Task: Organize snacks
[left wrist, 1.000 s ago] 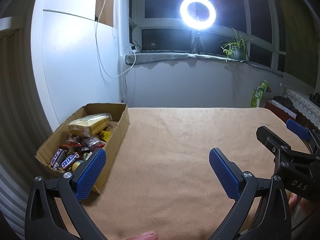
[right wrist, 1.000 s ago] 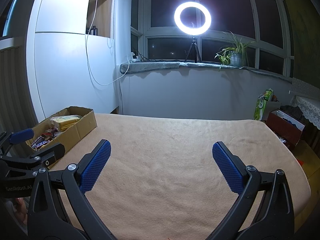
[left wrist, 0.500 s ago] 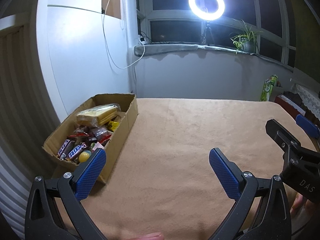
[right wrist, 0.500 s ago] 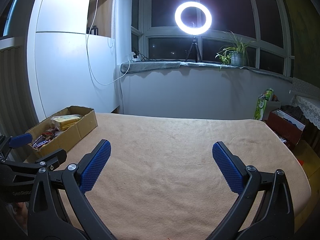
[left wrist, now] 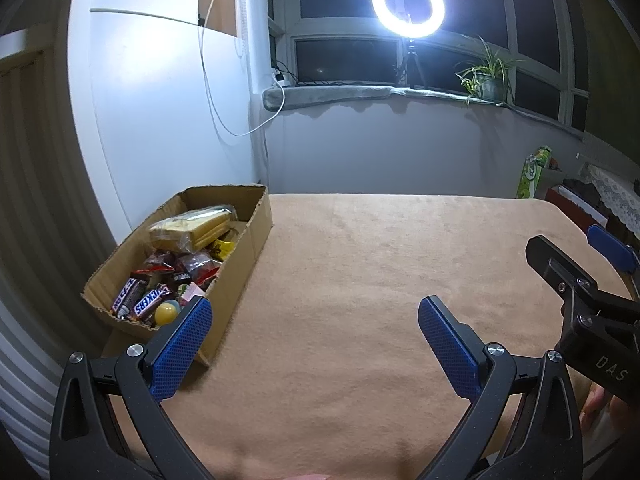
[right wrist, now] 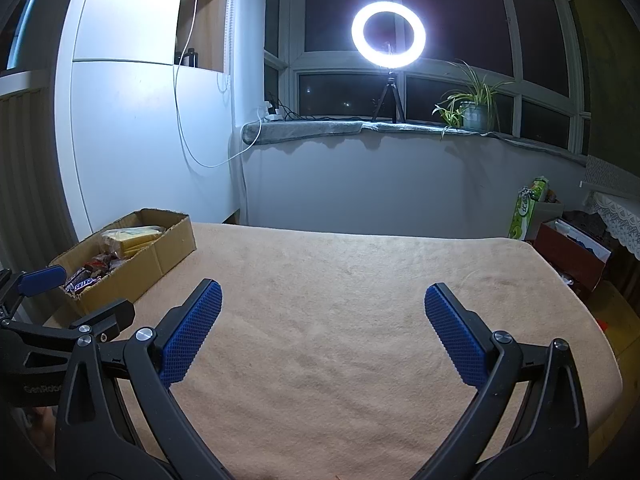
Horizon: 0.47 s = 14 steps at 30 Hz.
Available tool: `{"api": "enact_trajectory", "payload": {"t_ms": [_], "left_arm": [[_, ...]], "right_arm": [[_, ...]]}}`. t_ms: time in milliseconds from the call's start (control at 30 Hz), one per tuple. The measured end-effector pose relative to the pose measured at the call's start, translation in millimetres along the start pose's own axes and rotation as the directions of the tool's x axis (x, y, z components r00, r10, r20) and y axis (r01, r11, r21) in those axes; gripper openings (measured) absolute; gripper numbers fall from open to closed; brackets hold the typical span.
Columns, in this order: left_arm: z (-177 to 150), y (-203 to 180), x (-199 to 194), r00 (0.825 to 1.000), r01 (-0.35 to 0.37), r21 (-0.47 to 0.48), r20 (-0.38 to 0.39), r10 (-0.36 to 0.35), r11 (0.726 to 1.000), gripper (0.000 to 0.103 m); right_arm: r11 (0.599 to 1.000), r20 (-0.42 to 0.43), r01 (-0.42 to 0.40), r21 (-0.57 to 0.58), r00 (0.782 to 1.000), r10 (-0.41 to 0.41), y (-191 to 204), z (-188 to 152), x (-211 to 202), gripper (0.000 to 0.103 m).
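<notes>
Right now both claws are wide open and hold nothing. The left claw [left wrist: 314,340] hangs over the tan cloth [left wrist: 360,280], just beside the box [left wrist: 256,236]. The right claw [right wrist: 320,324] hangs over the middle of the cloth, well apart from the box. All the snacks [left wrist: 168,280] sit in the box at the left edge, with a yellow ball [left wrist: 166,312] near its front.

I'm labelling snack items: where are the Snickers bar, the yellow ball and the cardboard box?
Snickers bar [left wrist: 151,303], left wrist view, wrapper's lettering.
Yellow ball [left wrist: 165,312], left wrist view, its centre.
Cardboard box [left wrist: 256,235], left wrist view, outer side wall.
</notes>
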<state>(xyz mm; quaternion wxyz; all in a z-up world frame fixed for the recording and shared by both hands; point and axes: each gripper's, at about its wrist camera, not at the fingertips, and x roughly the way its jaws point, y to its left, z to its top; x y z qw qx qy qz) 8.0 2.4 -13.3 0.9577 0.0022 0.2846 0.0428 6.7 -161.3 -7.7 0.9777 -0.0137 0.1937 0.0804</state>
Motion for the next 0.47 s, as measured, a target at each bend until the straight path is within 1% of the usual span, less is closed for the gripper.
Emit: {"api": "enact_trajectory", "payload": {"t_ms": [200, 300, 400, 467], "left_arm": [[-0.5, 1.3, -0.8, 1.000, 0.004, -0.002, 0.002, -0.004, 1.000, 0.102], [-1.2, 4.4, -2.4, 1.000, -0.026, -0.007, 0.005, 0.026, 1.000, 0.102], [0.6, 8.8, -2.1, 1.000, -0.011, -0.018, -0.014, 0.011, 1.000, 0.102], [1.7, 11.4, -3.4, 1.000, -0.009, -0.030, -0.005, 0.009, 1.000, 0.102]], "right_arm": [[1.000, -0.003, 0.002, 0.001, 1.000, -0.002, -0.6, -0.4, 0.4, 0.103], [1.000, -0.005, 0.007, 0.004, 1.000, -0.007, -2.0, -2.6, 0.1, 0.103], [1.000, -0.010, 0.011, 0.005, 1.000, -0.010, -4.4, -3.8, 0.3, 0.103], [1.000, -0.013, 0.011, 0.006, 1.000, -0.011, -5.7, -4.8, 0.6, 0.103]]}}
